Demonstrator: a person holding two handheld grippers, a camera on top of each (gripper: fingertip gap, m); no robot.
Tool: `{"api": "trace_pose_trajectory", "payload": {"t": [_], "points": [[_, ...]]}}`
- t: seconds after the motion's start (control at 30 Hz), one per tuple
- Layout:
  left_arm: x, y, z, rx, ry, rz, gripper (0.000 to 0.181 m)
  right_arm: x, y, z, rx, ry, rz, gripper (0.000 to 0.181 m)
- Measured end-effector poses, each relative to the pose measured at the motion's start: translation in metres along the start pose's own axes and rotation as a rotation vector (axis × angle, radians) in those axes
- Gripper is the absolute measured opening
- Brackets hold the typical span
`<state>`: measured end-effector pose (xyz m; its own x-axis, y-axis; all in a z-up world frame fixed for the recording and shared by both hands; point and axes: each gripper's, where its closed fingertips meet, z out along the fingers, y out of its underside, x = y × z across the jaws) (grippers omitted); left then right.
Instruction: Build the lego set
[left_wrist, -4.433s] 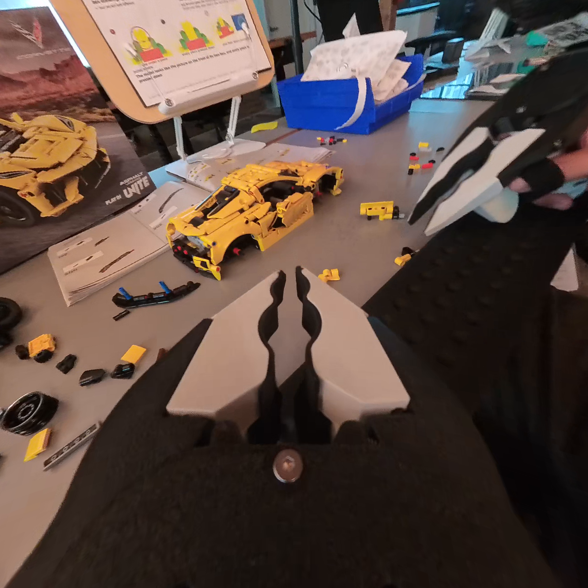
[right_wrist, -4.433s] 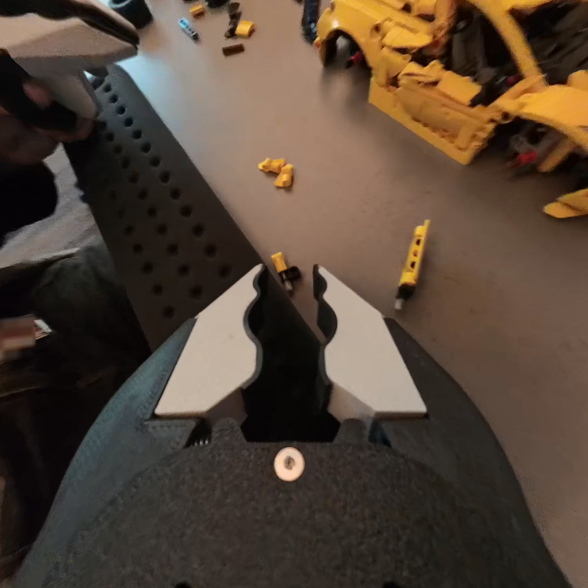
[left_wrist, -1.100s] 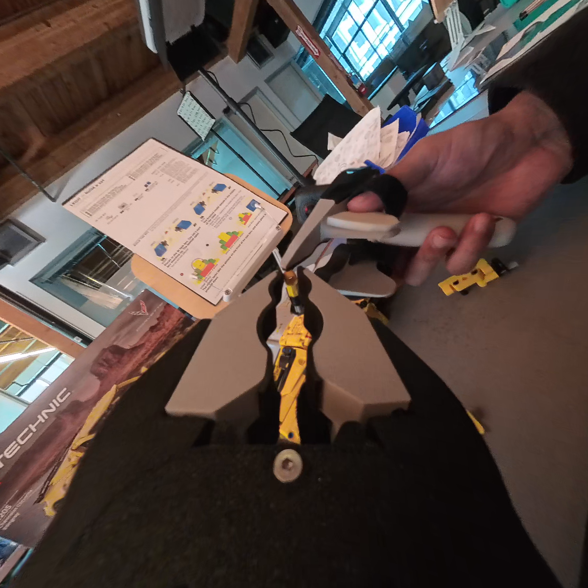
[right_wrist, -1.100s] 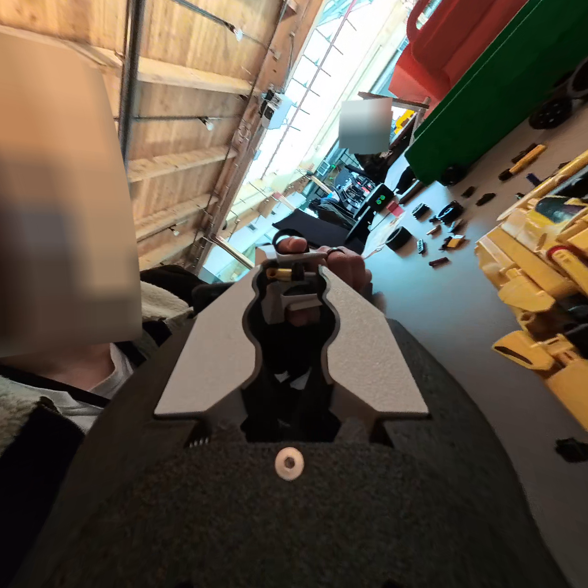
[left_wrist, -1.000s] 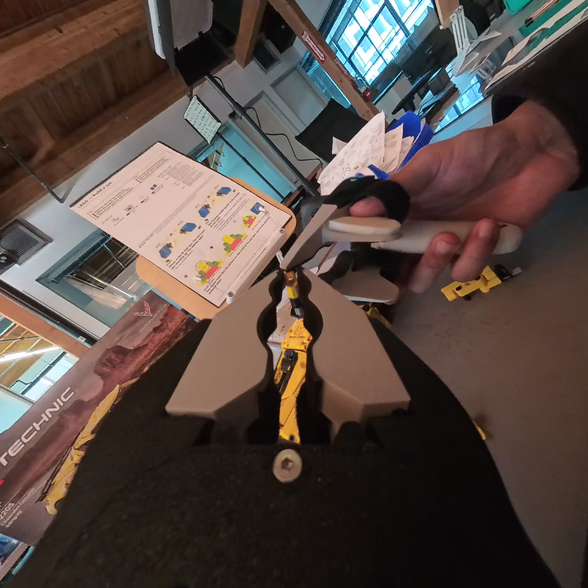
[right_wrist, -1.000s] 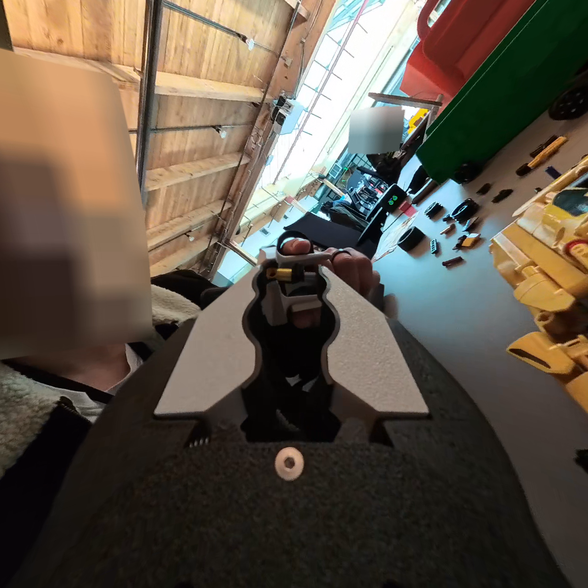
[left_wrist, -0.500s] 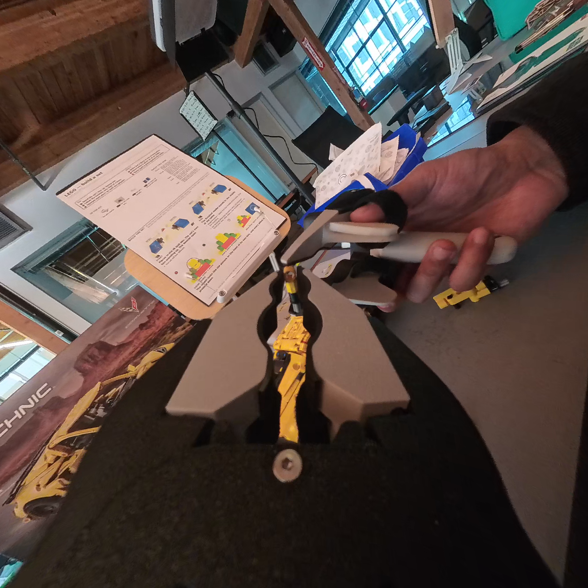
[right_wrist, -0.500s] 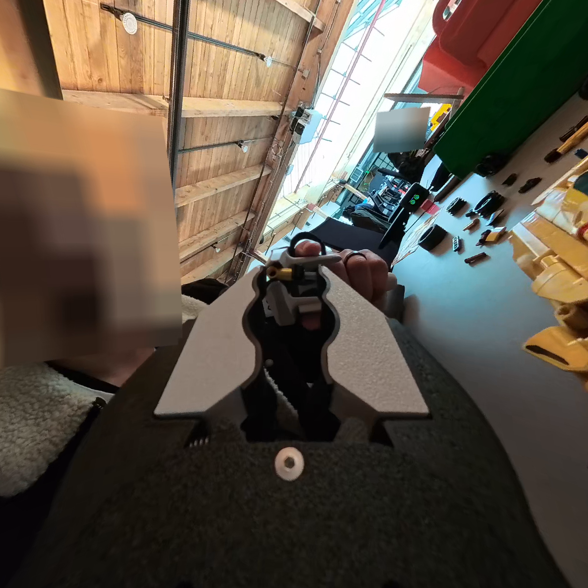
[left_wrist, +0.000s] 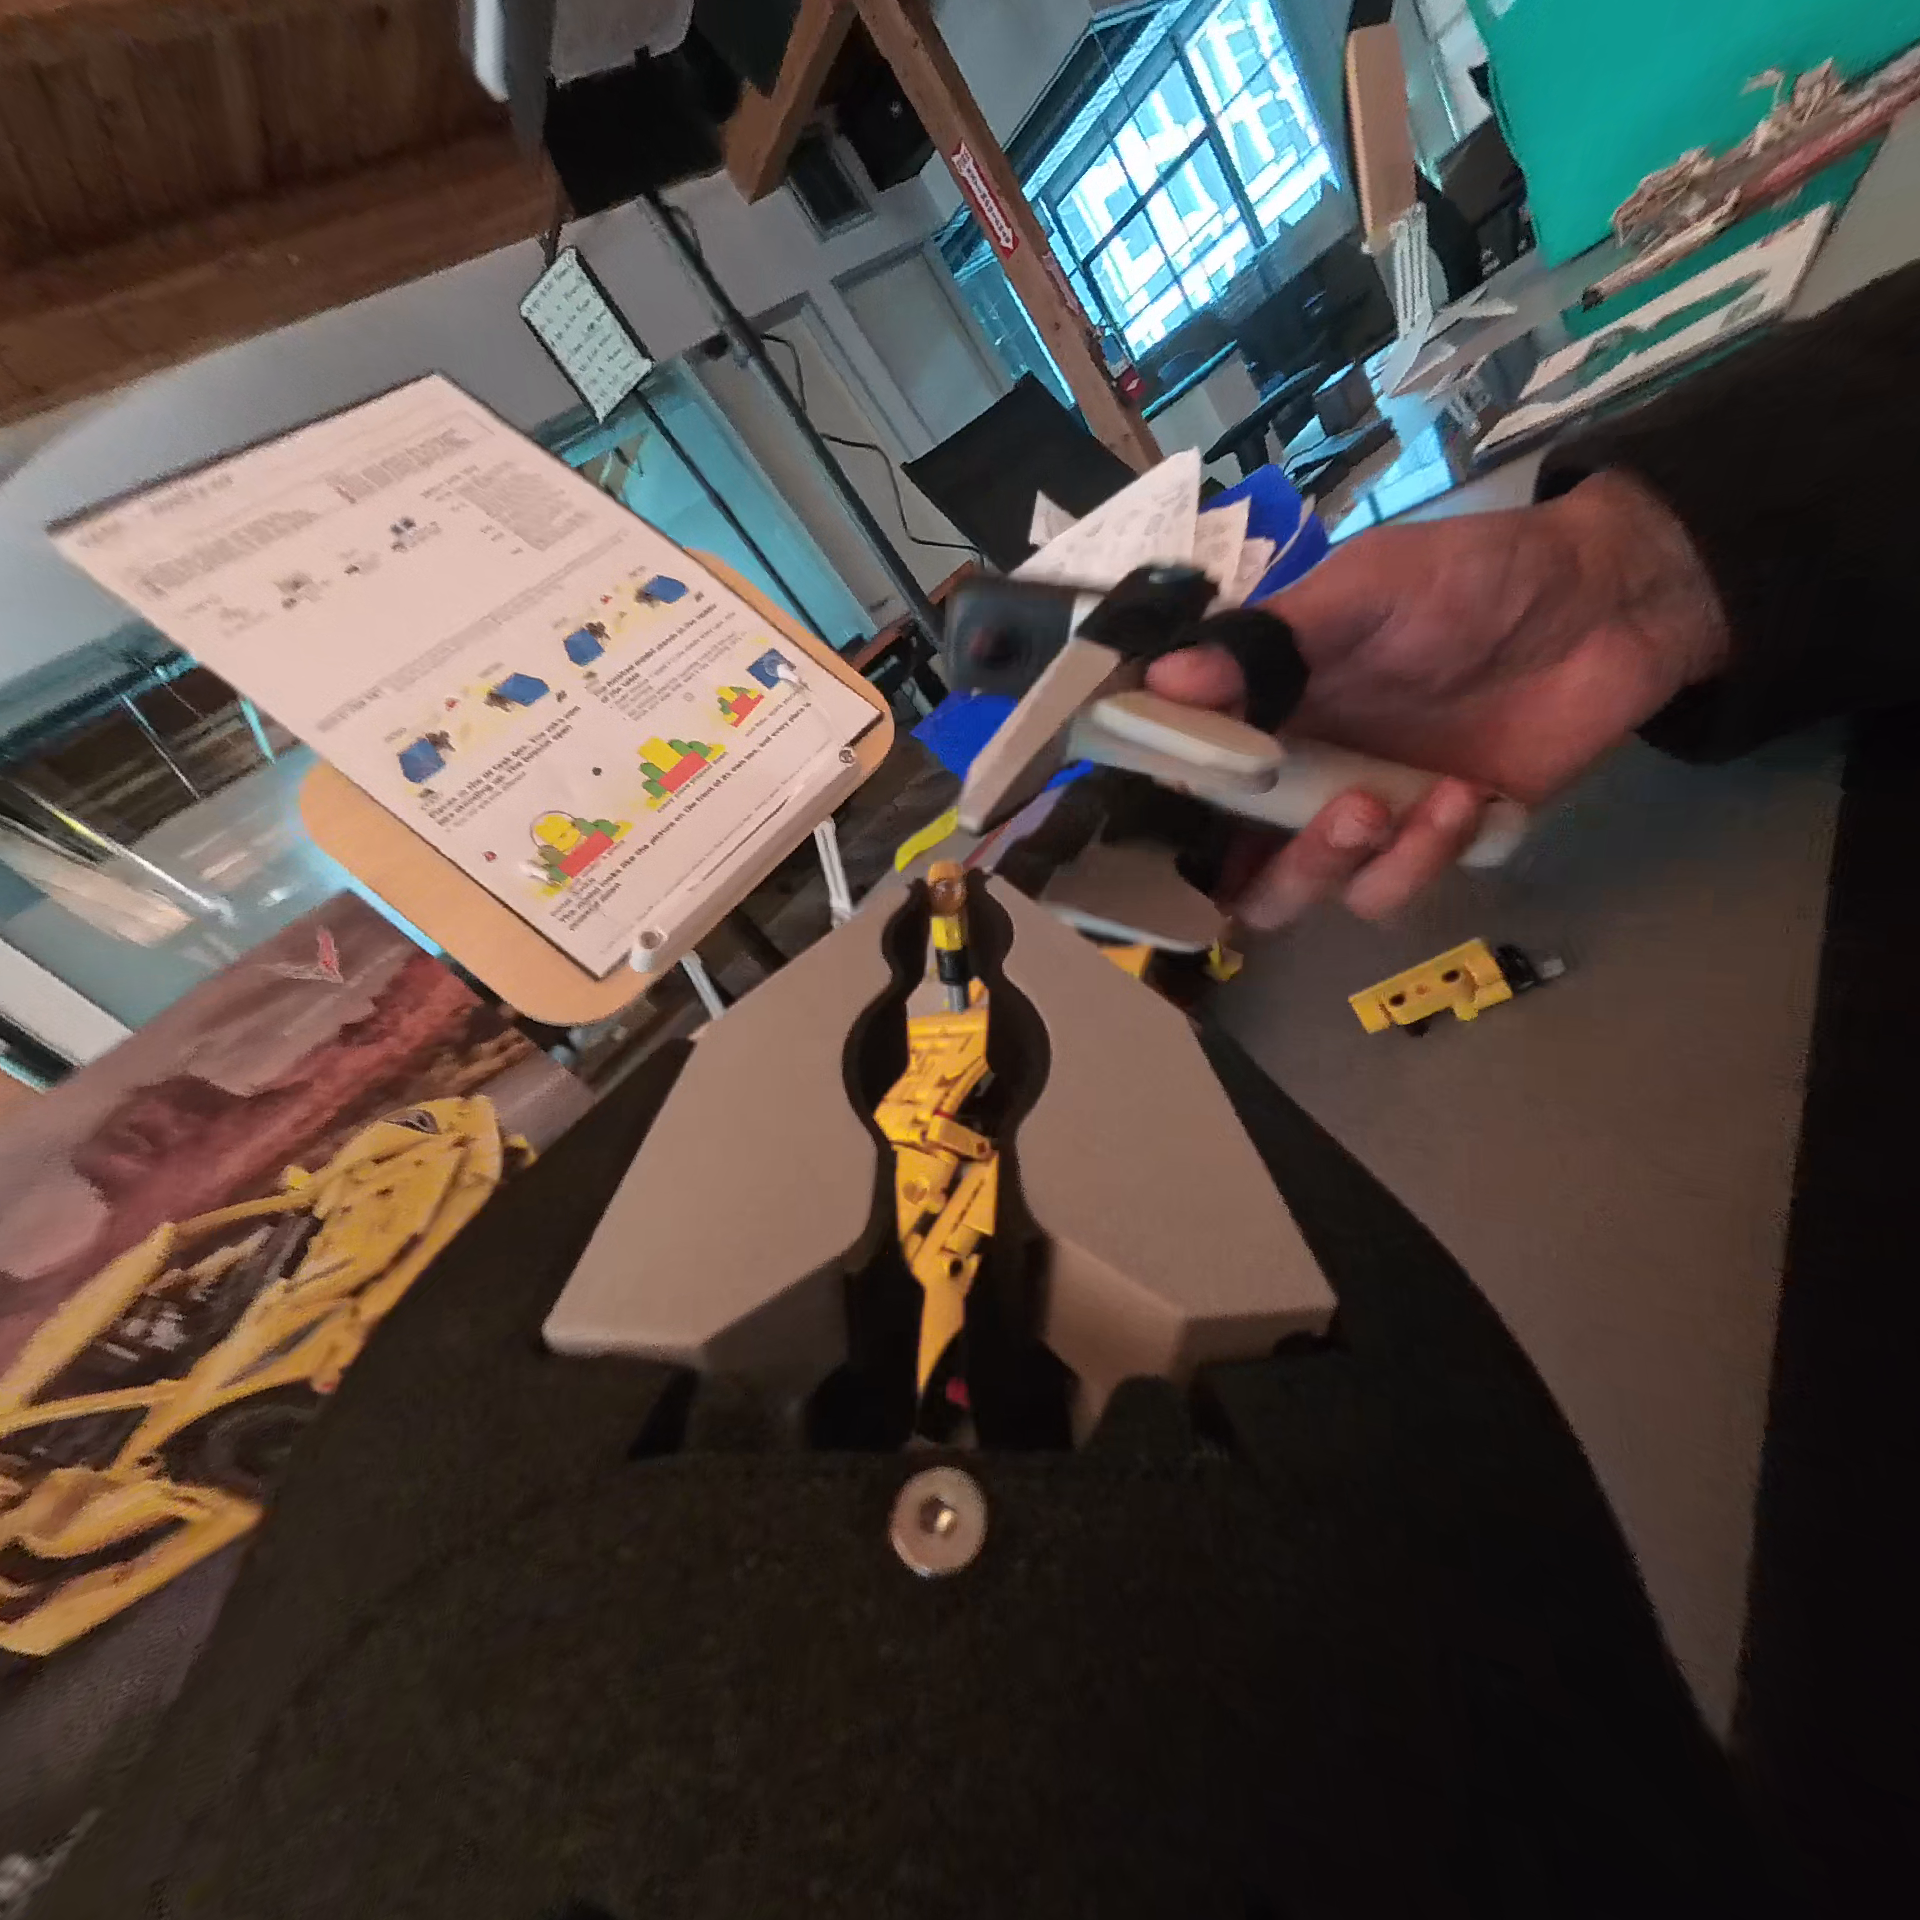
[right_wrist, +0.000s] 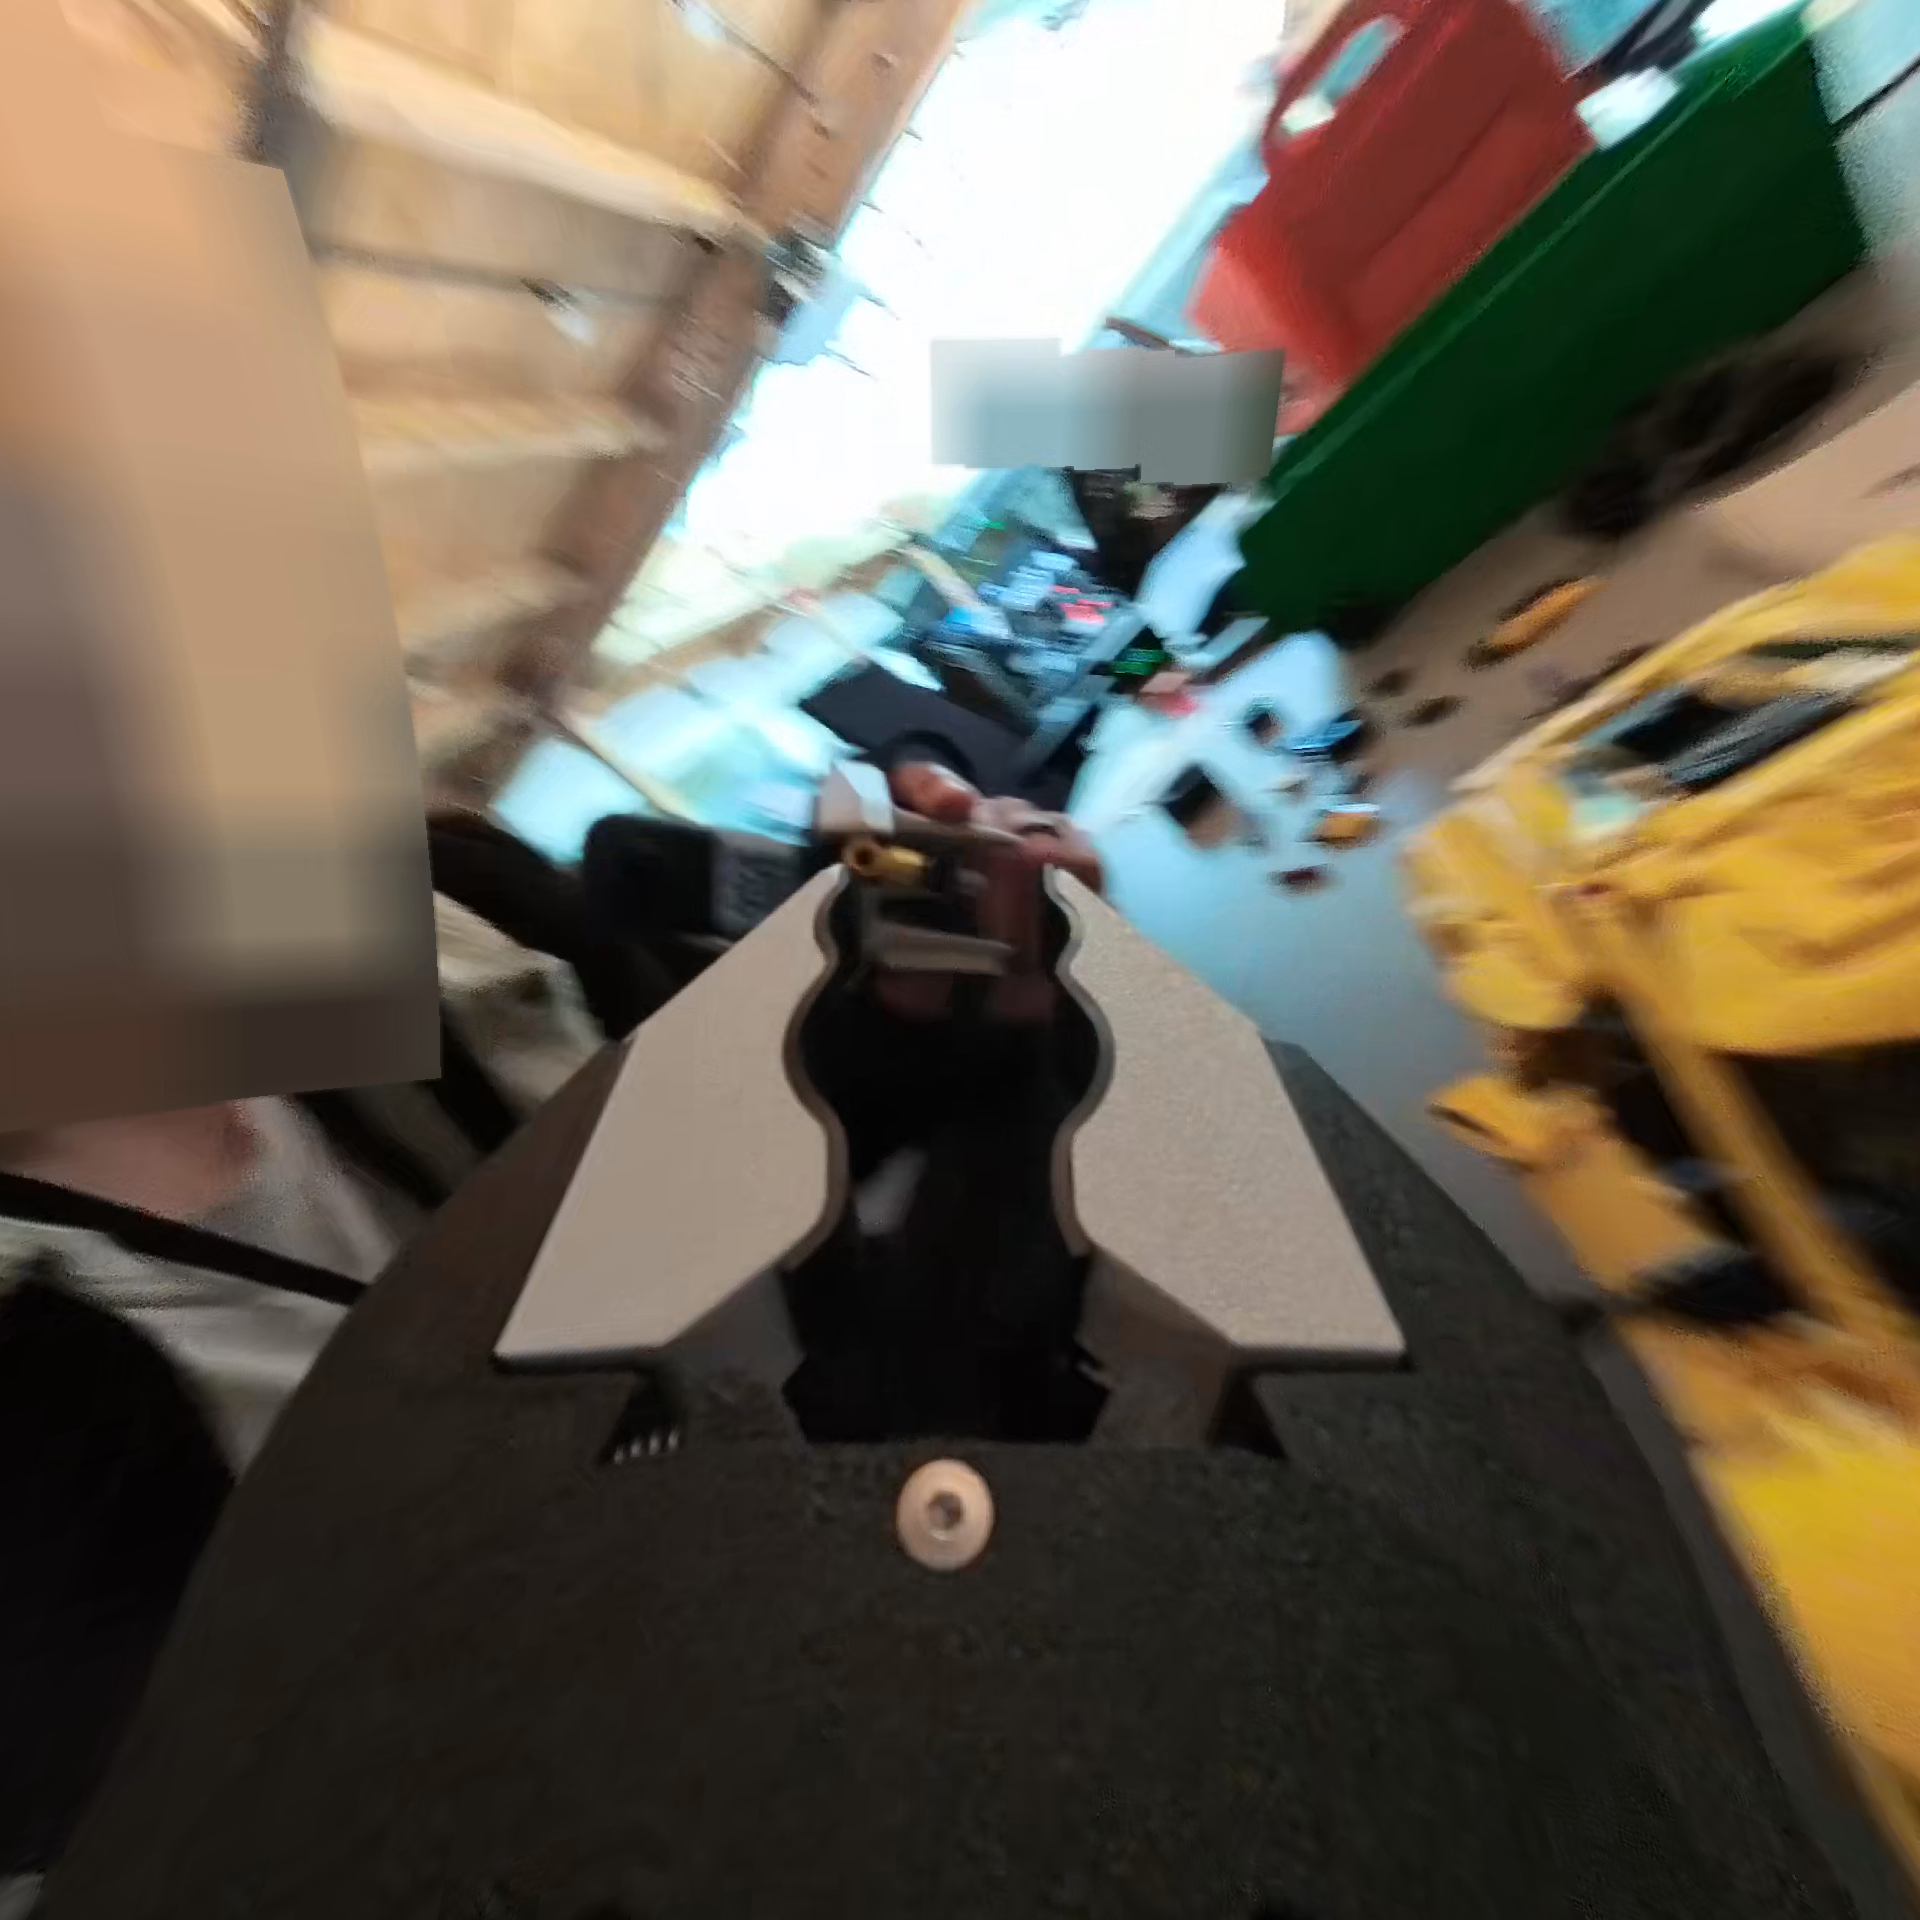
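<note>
Gripping small yellow-black pin piece (left_wrist: 948, 923) at fingertips, left claw (left_wrist: 948, 940) clenched, raised above counter (left_wrist: 1455, 1195). Right claw (left_wrist: 1023, 790) released, tips just beside pin. Yellow car model (right_wrist: 1662, 914) on counter, blurred. Risk: pin small, shallow grip; misaligned transfer could drop it.

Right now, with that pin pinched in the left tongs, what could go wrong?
1. The pin sits at the very tips of the left tongs; a slip could drop it.
2. The right tongs are open and close by, and that view is motion-blurred; a bump could knock the pin loose.
</note>
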<state>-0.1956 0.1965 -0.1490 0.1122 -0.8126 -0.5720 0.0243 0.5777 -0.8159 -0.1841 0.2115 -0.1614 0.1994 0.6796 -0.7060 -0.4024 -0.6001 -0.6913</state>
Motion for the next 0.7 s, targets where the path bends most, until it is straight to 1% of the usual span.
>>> {"api": "trace_pose_trajectory", "payload": {"t": [0.07, 0.1, 0.13, 0.2, 0.27, 0.33, 0.37, 0.43, 0.5, 0.63, 0.67, 0.7], "points": [[-0.007, 0.006, -0.001, -0.02, -0.003, -0.063, 0.007, 0.011, -0.008, -0.032, -0.048, 0.227, -0.194, 0.032], [-0.008, 0.008, -0.001, -0.026, 0.002, -0.082, 0.007, 0.013, -0.009, -0.05, -0.057, 0.322, -0.224, 0.032], [-0.008, 0.009, -0.001, -0.031, 0.01, -0.096, 0.006, 0.018, -0.004, -0.068, -0.091, 0.42, -0.228, 0.032], [-0.003, 0.013, 0.0, -0.052, 0.038, -0.11, 0.007, 0.034, 0.028, -0.101, -0.225, 0.599, -0.172, 0.033], [0.0, 0.018, 0.002, -0.078, 0.044, -0.097, 0.007, 0.041, 0.067, -0.118, -0.369, 0.661, -0.035, 0.034], [0.002, 0.021, 0.004, -0.095, 0.056, -0.101, 0.006, 0.043, 0.09, -0.122, -0.437, 0.712, 0.004, 0.037], [0.003, 0.023, 0.004, -0.107, 0.061, -0.109, 0.006, 0.047, 0.096, -0.125, -0.473, 0.789, -0.019, 0.037], [0.001, 0.024, 0.004, -0.109, 0.053, -0.109, 0.006, 0.049, 0.101, -0.122, -0.541, 0.901, -0.082, 0.038], [0.001, 0.026, 0.004, -0.114, 0.063, -0.128, 0.006, 0.054, 0.102, -0.119, -0.612, 1.017, -0.097, 0.037], [0.001, 0.028, 0.004, -0.123, 0.064, -0.123, 0.006, 0.061, 0.11, -0.108, -0.723, 1.092, -0.03, 0.035], [0.002, 0.028, 0.004, -0.126, 0.066, -0.121, 0.006, 0.064, 0.112, -0.108, -0.741, 1.11, -0.015, 0.031], [0.002, 0.028, 0.003, -0.126, 0.067, -0.121, 0.006, 0.066, 0.11, -0.109, -0.754, 1.129, -0.016, 0.015]]}}
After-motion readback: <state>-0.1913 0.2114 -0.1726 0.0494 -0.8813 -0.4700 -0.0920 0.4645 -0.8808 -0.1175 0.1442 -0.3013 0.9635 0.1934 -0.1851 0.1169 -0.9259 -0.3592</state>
